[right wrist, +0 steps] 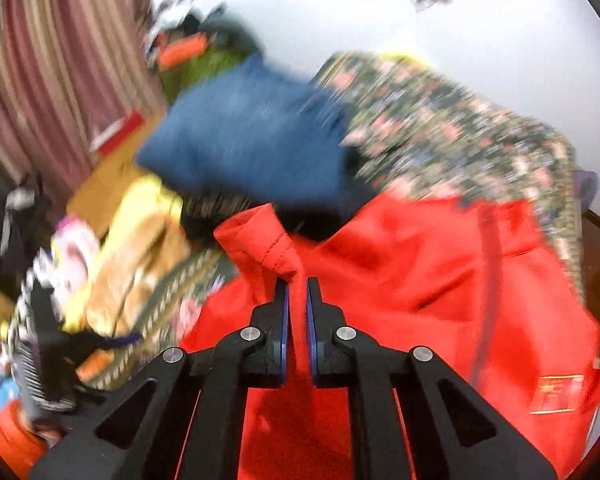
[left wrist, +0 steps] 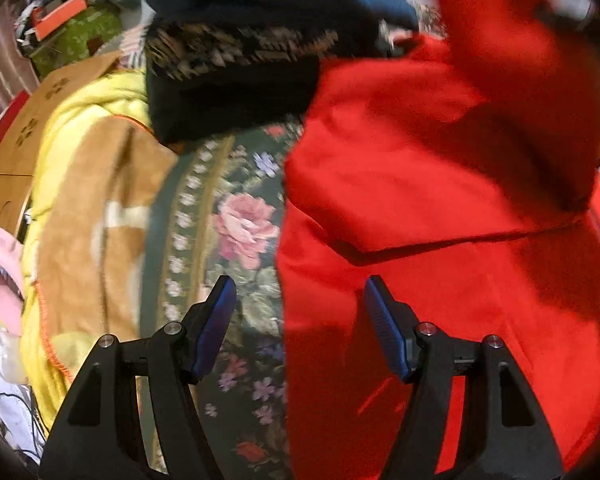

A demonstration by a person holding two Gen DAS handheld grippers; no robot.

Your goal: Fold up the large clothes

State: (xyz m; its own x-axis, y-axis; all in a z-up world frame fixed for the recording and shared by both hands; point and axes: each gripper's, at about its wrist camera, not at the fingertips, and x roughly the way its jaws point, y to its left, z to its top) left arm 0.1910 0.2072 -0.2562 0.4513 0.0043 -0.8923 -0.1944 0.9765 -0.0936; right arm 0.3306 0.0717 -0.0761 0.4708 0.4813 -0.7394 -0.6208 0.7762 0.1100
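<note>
right gripper (right wrist: 297, 286) clamped on a fold of the red garment (right wrist: 420, 280). left gripper (left wrist: 300, 300) open, empty, above the garment's edge on the floral cloth (left wrist: 236, 216).

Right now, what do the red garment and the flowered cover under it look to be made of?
Red garment: looks like smooth, matte woven cloth, perhaps cotton or a blend; it bends in soft folds and shows a stitched hem near the right gripper.
Flowered cover: seems a thicker, printed or woven textile with roses and a dotted border; blur leaves the weave unclear.

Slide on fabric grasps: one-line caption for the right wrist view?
Right gripper shut on a raised fold of the red garment above a floral bedspread.
</note>
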